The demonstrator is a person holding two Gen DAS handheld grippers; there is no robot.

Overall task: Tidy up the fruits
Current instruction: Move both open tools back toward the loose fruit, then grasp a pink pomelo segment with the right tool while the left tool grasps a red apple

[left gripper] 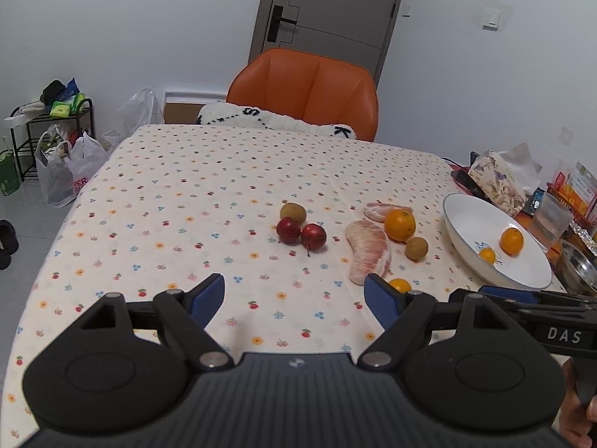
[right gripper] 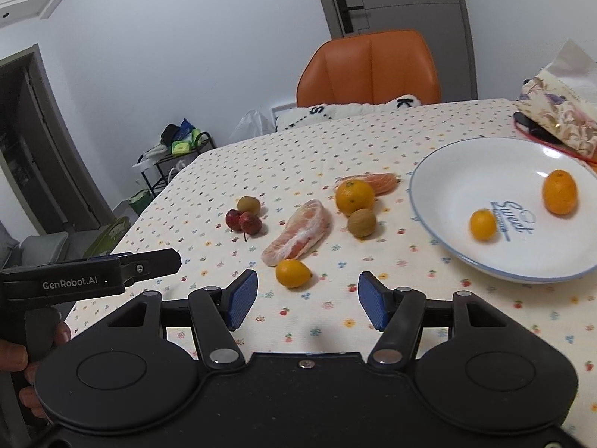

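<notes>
A white plate (right gripper: 440, 171) (left gripper: 459, 220) at the table's right holds two small oranges (right gripper: 483, 224) (right gripper: 559, 191). Loose on the dotted cloth lie a kumquat (right gripper: 293, 272) (left gripper: 400, 284), a peeled pomelo wedge (right gripper: 300, 231) (left gripper: 369, 251), a second wedge (right gripper: 384, 182), a big orange (right gripper: 354, 196) (left gripper: 400, 224), a brown fruit (right gripper: 362, 222) (left gripper: 416, 248), a kiwi (left gripper: 293, 212) (right gripper: 249, 204) and two red fruits (left gripper: 301, 234) (right gripper: 244, 221). My right gripper (right gripper: 308, 298) is open, hovering just short of the kumquat. My left gripper (left gripper: 294, 298) is open over bare cloth, nothing between its fingers.
An orange chair (left gripper: 306, 89) with a white cushion stands at the far side. A tissue box (right gripper: 559, 115), a plastic cup (left gripper: 552, 220) and a metal bowl (left gripper: 576, 272) crowd the right edge behind the plate. Bags and a rack (left gripper: 56, 142) sit on the floor at left.
</notes>
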